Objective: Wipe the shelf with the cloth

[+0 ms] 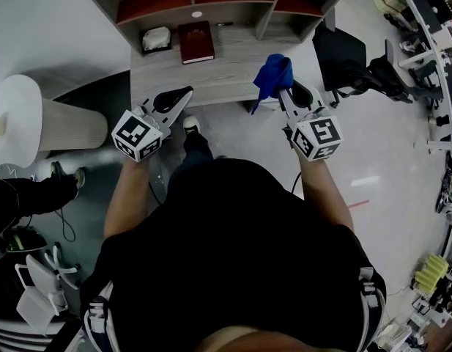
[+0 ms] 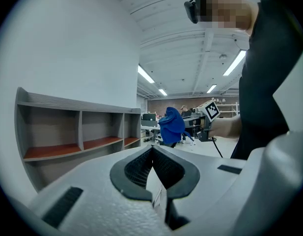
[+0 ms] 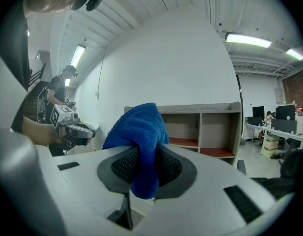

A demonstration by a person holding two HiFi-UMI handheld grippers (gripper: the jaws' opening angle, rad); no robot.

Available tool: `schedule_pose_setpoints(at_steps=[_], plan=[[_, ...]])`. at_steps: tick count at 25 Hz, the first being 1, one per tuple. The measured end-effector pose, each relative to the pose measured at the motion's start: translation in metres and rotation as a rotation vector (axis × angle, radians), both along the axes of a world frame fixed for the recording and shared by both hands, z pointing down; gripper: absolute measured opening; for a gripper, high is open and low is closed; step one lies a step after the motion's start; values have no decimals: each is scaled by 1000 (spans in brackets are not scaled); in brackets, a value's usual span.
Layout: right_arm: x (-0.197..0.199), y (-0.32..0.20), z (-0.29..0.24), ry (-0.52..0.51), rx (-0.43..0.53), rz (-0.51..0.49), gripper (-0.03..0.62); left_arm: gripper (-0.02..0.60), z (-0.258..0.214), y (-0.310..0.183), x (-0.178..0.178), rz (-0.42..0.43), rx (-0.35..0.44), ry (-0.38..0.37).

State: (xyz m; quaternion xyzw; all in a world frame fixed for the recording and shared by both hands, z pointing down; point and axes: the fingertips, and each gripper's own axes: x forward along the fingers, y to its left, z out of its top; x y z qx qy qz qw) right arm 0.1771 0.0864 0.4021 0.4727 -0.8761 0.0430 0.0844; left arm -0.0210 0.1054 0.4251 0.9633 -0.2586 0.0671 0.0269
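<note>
A blue cloth hangs bunched from my right gripper, whose jaws are shut on it; in the right gripper view the cloth fills the gap between the pads. The grey shelf unit with reddish boards stands ahead, seen also as the shelf unit and the shelf unit. My left gripper is held level to the left, jaws closed with nothing between them. The cloth shows across from it in the left gripper view.
On the shelf top lie a dark red book and a whitish bundle. A black office chair stands to the right, a round white table to the left. Another person stands far off.
</note>
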Motion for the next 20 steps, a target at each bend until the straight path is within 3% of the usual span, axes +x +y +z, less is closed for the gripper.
schedule_pose_setpoints(at_steps=[20], plan=[[0,-9,4,-24,-9,11,69,17,4,2,-7,-12,-2,-6]])
